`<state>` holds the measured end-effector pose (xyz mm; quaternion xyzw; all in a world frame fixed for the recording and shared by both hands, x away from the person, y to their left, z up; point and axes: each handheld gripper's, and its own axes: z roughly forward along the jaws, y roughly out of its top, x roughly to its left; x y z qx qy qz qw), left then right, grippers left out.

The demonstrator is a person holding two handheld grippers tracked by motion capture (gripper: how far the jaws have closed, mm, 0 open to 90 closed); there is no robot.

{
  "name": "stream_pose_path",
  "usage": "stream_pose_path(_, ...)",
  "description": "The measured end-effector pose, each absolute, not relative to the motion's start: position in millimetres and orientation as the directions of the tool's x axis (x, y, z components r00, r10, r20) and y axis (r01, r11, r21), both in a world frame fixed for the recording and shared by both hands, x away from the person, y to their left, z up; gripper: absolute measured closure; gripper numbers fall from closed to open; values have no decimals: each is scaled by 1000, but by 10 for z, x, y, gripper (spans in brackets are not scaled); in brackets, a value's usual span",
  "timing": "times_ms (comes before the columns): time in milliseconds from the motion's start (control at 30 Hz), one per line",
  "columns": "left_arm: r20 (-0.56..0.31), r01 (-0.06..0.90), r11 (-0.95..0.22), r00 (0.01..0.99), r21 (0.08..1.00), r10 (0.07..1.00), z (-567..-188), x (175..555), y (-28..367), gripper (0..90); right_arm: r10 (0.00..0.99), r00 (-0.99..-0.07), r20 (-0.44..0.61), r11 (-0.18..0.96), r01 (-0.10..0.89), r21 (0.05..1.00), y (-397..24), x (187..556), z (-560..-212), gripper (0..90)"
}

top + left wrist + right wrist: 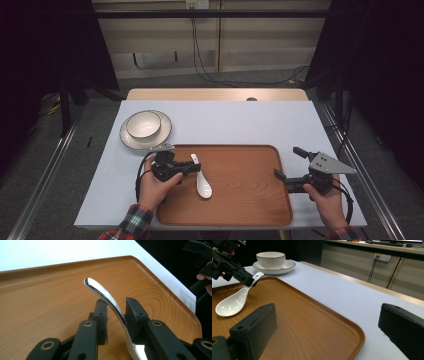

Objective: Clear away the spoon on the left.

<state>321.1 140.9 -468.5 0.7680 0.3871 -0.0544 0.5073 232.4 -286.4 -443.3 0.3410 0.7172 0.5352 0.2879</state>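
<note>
**White spoon pinched by its handle over the wooden tray**

White glazed ceramic sits between the jaws of the left gripper (113, 312): they are pressed in on the handle of a spoon (106, 296), one black pad on each side of it, seen lower centre in the left gripper view. The handle curves up and away from the pads towards the upper middle of that frame, its tip free. In the high view the spoon (201, 181) lies left of centre, its long axis running from the handle tip at the upper left down to the bowl at the lower right, bowl facing up. From the right gripper view the bowl appears to rest on the tray (312, 322) while the handle slants up into the grip at the upper left.

The left gripper (191, 165) is held by a hand (156, 187) with a plaid sleeve, lower left of the high view. The right gripper (288, 162), at the right edge of the tray, has its jaws spread wide apart with nothing between them; a second hand (327, 200) holds it.

Beyond the tray, upper left on the pale table (240, 122), a white bowl (143, 124) stands on a plate (129, 139)
</note>
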Motion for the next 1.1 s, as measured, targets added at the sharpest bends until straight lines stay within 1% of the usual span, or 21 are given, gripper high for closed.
stream_pose_path(67, -473, 648, -190, 697, 738, 540, -4685, 3204, 1418, 711, 798, -601, -48, 193, 179, 965, -2858, 2321, -4430, 14)
stream_pose_path(167, -472, 651, -192, 694, 735, 544, -4687, 3184, 1433, 677, 798, -600, -54, 195, 173, 965, -2857, 2314, -4418, 14)
stream_pose_path(300, -477, 649, -179, 693, 740, 541, -4664, 3165, 1479, 676, 804, -593, -50, 186, 170, 968, -2846, 2318, -4392, 15)
stream_pose_path(467, -461, 630, -161, 697, 760, 550, -4596, 3147, 1574, 657, 803, -594, -49, 183, 166, 969, -2837, 2342, -4393, 15)
stream_pose_path(500, -459, 627, -154, 695, 764, 554, -4580, 3144, 1587, 648, 801, -597, -50, 184, 167, 969, -2838, 2346, -4394, 15)
stream_pose_path(533, -454, 619, -148, 698, 771, 554, -4568, 3145, 1602, 620, 797, -602, -50, 188, 169, 967, -2846, 2348, -4392, 15)
stream_pose_path(733, -442, 601, -125, 698, 789, 564, -4501, 3133, 1670, 579, 804, -592, -50, 183, 167, 969, -2852, 2354, -4388, 15)
stream_pose_path(933, -429, 568, -81, 700, 819, 571, -4423, 3129, 1758, 501, 801, -596, -57, 189, 162, 969, -2839, 2360, -4396, 14)
stream_pose_path(1100, -422, 546, -49, 698, 836, 579, -4368, 3135, 1842, 454, 800, -597, -60, 192, 160, 968, -2844, 2362, -4397, 15)
